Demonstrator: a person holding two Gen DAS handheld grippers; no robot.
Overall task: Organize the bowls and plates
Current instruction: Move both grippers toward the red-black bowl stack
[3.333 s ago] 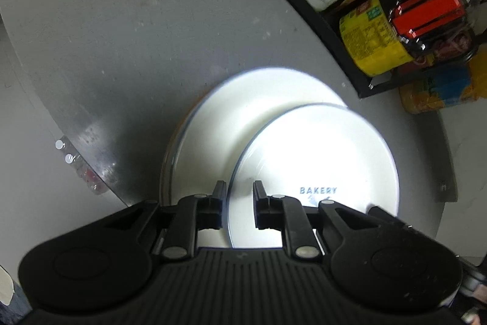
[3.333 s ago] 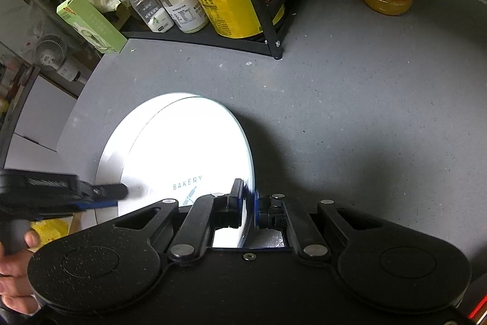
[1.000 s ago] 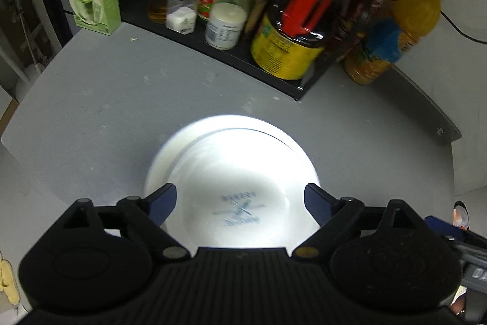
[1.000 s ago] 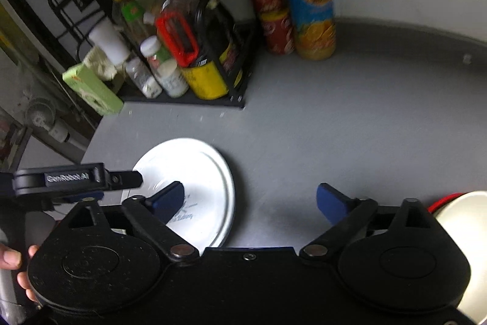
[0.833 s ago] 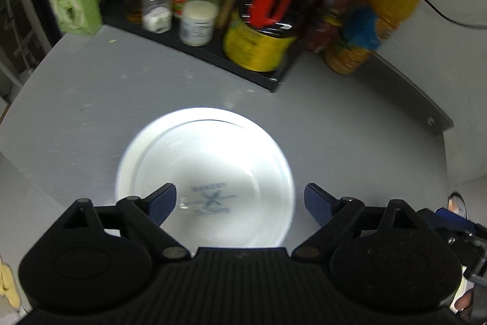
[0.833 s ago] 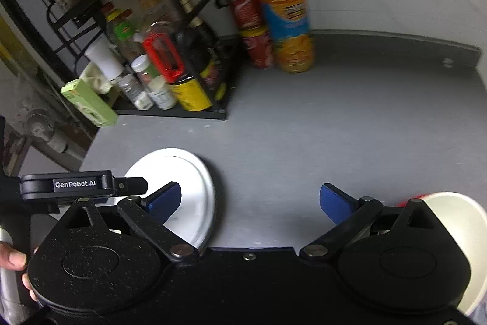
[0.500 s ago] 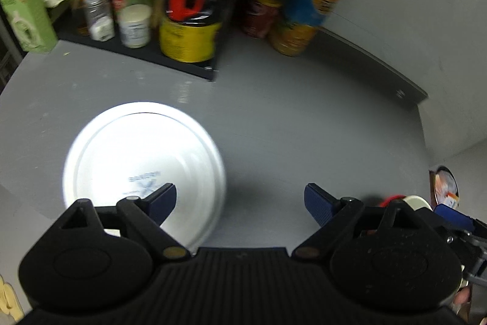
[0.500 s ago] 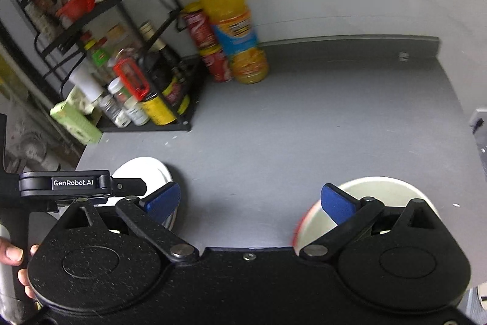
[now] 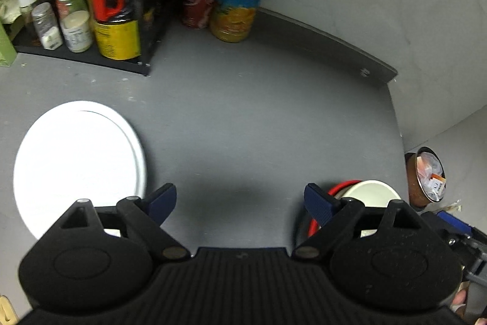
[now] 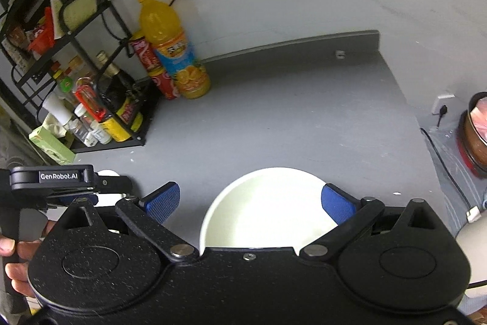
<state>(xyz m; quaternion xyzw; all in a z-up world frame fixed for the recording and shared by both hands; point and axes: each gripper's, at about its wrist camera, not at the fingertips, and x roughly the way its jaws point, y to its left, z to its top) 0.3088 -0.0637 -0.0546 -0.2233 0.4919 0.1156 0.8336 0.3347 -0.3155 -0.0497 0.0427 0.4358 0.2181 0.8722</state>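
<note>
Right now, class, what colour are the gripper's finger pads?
Blue pads, clearest in the right wrist view.

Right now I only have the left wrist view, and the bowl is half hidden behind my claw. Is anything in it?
Observer: In the right wrist view the bowl looks empty, with its cream inside bare.
Operator: Where is the right claw?
Observer: The right claw is open with the bowl between its blue fingers. I cannot tell whether they touch the rim.
Operator: Anything else on that side?
Observer: A pale rounded object shows at the right edge beside the claw body. I cannot tell what it is.
</note>
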